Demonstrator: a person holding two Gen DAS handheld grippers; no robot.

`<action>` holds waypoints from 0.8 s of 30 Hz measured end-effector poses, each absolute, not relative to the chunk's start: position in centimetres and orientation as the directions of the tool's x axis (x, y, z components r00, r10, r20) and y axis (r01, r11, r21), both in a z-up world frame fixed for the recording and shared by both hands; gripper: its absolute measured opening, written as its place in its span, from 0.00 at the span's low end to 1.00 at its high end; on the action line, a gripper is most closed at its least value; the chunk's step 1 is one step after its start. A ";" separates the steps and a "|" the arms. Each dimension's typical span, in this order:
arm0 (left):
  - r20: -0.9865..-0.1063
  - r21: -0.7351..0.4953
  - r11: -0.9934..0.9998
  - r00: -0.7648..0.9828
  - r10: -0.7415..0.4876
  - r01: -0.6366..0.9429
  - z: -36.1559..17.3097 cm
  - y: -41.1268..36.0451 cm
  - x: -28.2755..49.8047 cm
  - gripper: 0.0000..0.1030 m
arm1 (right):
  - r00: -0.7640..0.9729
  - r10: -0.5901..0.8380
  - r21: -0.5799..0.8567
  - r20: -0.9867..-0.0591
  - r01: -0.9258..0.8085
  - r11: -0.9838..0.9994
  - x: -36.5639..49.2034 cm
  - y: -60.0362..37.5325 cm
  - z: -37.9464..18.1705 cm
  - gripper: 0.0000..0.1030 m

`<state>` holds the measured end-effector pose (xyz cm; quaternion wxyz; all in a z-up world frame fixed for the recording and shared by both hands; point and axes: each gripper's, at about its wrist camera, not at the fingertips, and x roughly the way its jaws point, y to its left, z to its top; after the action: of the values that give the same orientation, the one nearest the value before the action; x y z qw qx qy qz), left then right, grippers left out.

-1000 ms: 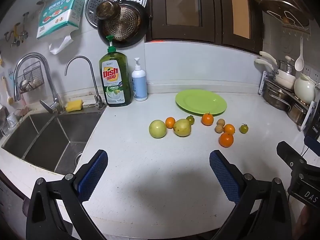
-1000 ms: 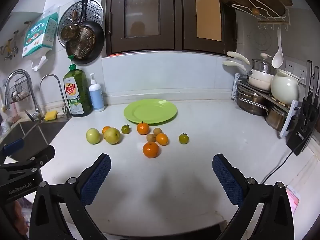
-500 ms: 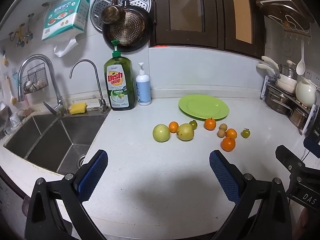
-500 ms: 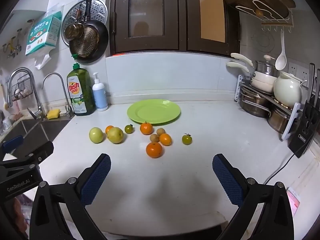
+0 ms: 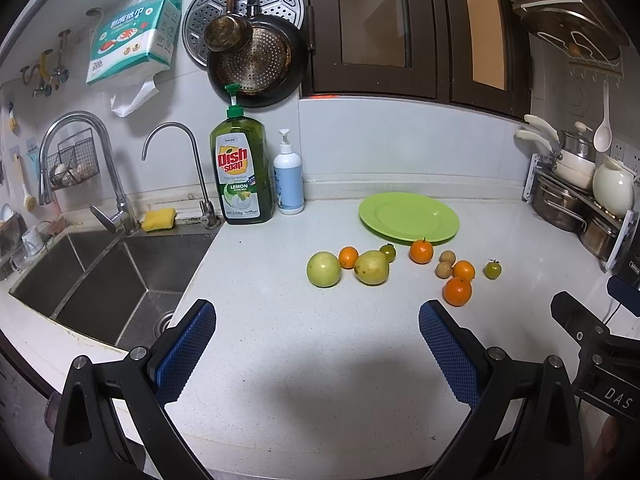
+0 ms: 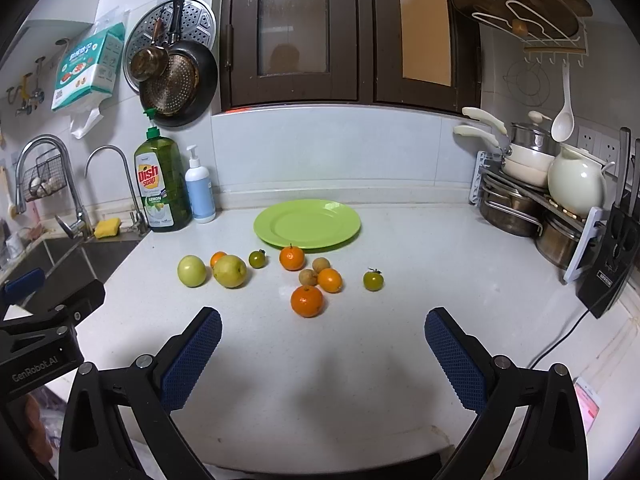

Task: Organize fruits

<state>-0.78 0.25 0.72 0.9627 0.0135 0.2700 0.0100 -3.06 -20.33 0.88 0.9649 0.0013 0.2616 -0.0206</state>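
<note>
Now, left wrist view: left gripper (image 5: 316,340) above bare counter (image 5: 304,380), jaws wide apart, holding nothing. Fruits loose just before green plate (image 5: 408,216): pale green apple (image 5: 323,269) nearest, yellow-green pear (image 5: 372,267) beside.

Right wrist view: right gripper (image 6: 322,344) likewise spread, empty. Large orange (image 6: 307,301) closest ahead. Plate bare.

Judged step: approach, no fruit moved yet. Next: advance, straddle one fruit, close gently, since round fruit may roll.
</note>
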 end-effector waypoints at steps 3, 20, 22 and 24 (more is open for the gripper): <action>-0.519 0.031 0.999 0.854 0.031 -0.017 0.8 0.2 -0.7 1.00 | 0.862 -0.038 -0.008 -0.505 0.040 0.999 -3.1 -20.4 0.9 1.00; -0.515 0.030 0.999 0.857 0.033 -0.020 0.7 0.2 -0.8 1.00 | 0.862 -0.031 -0.014 -0.506 0.028 1.000 -2.7 -20.0 0.9 1.00; -0.515 0.030 0.999 0.856 0.032 -0.020 0.7 0.2 -0.8 1.00 | 0.862 -0.032 -0.014 -0.507 0.028 0.999 -2.7 -19.9 0.9 1.00; -0.514 0.029 0.999 0.857 0.031 -0.019 0.7 0.2 -0.8 1.00 | 0.862 -0.031 -0.014 -0.506 0.027 1.000 -2.7 -20.0 0.9 1.00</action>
<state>-0.78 0.23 0.65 0.9635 0.0113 0.2671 0.0131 -2.73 -20.00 0.85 0.9648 -0.0031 0.2625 -0.0151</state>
